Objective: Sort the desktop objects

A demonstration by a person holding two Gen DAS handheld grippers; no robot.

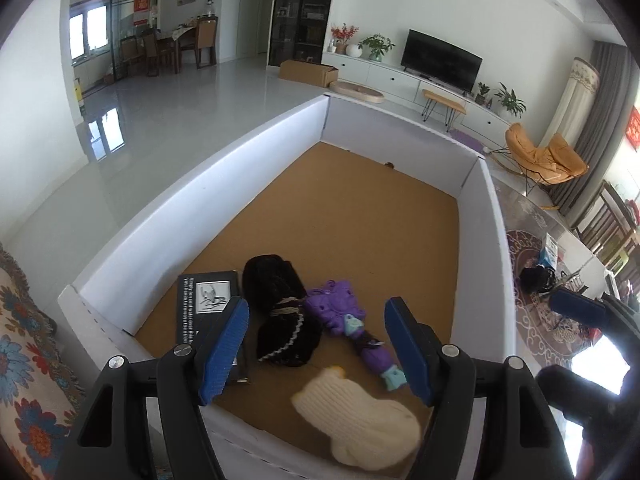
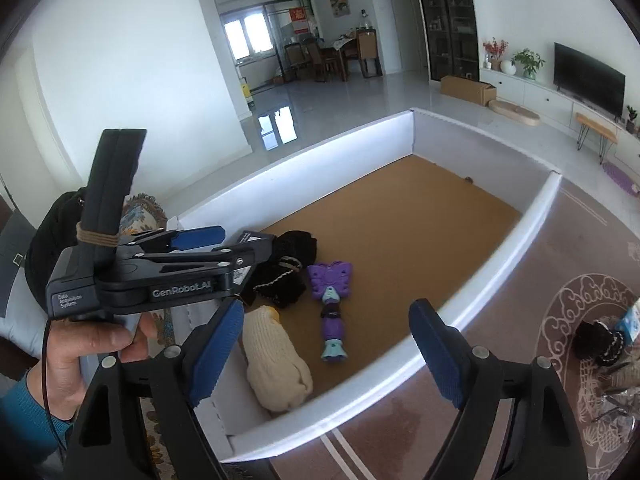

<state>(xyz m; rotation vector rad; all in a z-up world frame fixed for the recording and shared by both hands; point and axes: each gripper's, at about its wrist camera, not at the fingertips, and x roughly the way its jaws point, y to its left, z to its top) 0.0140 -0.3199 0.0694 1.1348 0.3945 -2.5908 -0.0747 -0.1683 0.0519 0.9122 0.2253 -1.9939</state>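
Observation:
A white-walled box (image 1: 240, 168) with a cork floor holds a black printed carton (image 1: 204, 304), a black knitted piece (image 1: 280, 308), a purple butterfly toy wand (image 1: 340, 312) and a cream knitted piece (image 1: 360, 420), all near its front corner. My left gripper (image 1: 317, 304) hovers open above them, with nothing between its pads. My right gripper (image 2: 328, 310) is open too, above the box's near wall (image 2: 440, 344) and over the purple wand (image 2: 332, 288) and the cream knit (image 2: 276, 364). In the right wrist view the left gripper (image 2: 236, 240) is held in a hand (image 2: 92, 344).
Outside the box, on a patterned rug (image 2: 520, 280), lie another black knitted piece (image 2: 600, 344) and a blue-and-white packet (image 2: 630, 320). A flowered cloth (image 1: 24, 340) lies left of the box. The box's far half shows bare cork (image 1: 360, 208).

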